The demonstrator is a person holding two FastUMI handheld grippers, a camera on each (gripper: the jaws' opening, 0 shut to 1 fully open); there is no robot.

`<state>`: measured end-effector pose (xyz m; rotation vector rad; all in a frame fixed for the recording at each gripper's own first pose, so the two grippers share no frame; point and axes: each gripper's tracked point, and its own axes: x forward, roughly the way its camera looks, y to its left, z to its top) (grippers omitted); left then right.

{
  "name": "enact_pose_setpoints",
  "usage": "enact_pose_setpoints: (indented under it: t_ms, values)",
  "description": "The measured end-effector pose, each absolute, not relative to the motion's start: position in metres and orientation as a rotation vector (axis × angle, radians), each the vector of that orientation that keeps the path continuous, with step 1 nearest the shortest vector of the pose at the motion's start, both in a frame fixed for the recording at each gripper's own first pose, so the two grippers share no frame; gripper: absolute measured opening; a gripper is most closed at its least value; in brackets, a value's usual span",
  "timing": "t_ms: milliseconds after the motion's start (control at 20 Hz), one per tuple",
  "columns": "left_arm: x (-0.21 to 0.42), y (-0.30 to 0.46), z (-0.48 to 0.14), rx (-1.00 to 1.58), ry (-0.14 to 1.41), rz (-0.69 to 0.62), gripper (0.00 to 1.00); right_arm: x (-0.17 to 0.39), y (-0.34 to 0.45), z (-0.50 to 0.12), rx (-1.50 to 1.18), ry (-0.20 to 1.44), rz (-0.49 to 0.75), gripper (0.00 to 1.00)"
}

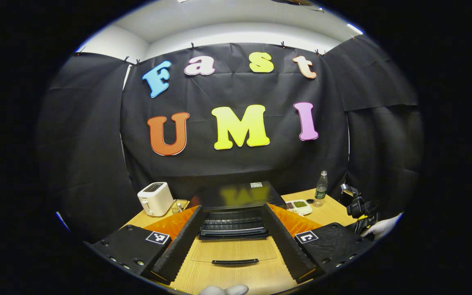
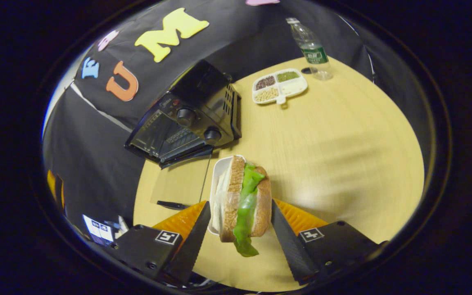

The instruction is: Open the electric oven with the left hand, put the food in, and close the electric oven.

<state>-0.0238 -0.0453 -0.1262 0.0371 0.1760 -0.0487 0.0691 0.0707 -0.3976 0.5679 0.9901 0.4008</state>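
1. A pale wooden table (image 2: 342,135) stands in a booth hung on every side with black cloth (image 1: 88,155); above the cloth a white wall and ceiling show in the left gripper view.
2. The electric oven (image 1: 236,205) sits on the table straight ahead of the left gripper (image 1: 233,250), its glass door (image 1: 234,250) folded flat on the wood between the two fingers and its wire rack showing inside.
3. The left gripper is spread wide and holds nothing; a gloved hand (image 1: 223,290) shows just below it.
4. Beyond its left finger stands a white toaster (image 1: 155,198); beyond its right finger lie a divided snack tray (image 1: 300,206) and a clear bottle (image 1: 321,188), with the other gripper, dark, near the right edge.
5. The right gripper (image 2: 240,229) is closed on a sandwich (image 2: 244,203), one finger against each bread slice, green leaf hanging out below.
6. A white dish (image 2: 218,184) lies on the table just behind the sandwich.
7. Ahead and to the left of the right gripper stands the oven with its door down; further ahead are the tray and bottle.
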Motion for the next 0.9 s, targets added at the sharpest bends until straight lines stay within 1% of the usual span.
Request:
enact_pose_setpoints:
  t_ms: [50, 100, 150, 200, 250, 350, 400, 500, 700, 900]
  values:
    - [-0.024, -0.046, -0.127, 0.039, 0.180, -0.047, 0.95, 0.070, 0.071, -0.402, 0.595, 1.013, 0.398, 0.82]
    - [-0.024, -0.046, -0.127, 0.040, 0.186, -0.044, 0.95, 0.071, 0.071, -0.403, 0.634, 1.022, 0.395, 0.75]
    - [-0.023, -0.047, -0.128, 0.039, 0.189, -0.044, 0.95, 0.072, 0.074, -0.400, 0.689, 1.028, 0.401, 0.71]
    - [-0.024, -0.048, -0.129, 0.037, 0.192, -0.044, 0.95, 0.071, 0.074, -0.401, 0.725, 1.040, 0.397, 0.58]
    - [-0.023, -0.050, -0.129, 0.037, 0.195, -0.049, 0.95, 0.070, 0.076, -0.400, 0.748, 1.036, 0.404, 0.57]
    - [-0.022, -0.054, -0.132, 0.041, 0.202, -0.055, 0.95, 0.068, 0.077, -0.396, 0.750, 1.027, 0.415, 0.48]
    - [-0.022, -0.054, -0.132, 0.042, 0.200, -0.058, 0.95, 0.068, 0.077, -0.394, 0.743, 1.023, 0.421, 0.41]
    - [-0.022, -0.056, -0.132, 0.034, 0.199, -0.063, 0.95, 0.066, 0.075, -0.391, 0.726, 1.014, 0.420, 0.39]
    - [-0.025, -0.050, -0.131, 0.029, 0.201, -0.065, 0.95, 0.068, 0.075, -0.363, 0.737, 0.951, 0.406, 0.39]
    - [-0.026, -0.038, -0.130, 0.037, 0.198, -0.070, 0.95, 0.075, 0.102, -0.325, 0.837, 0.853, 0.406, 0.39]
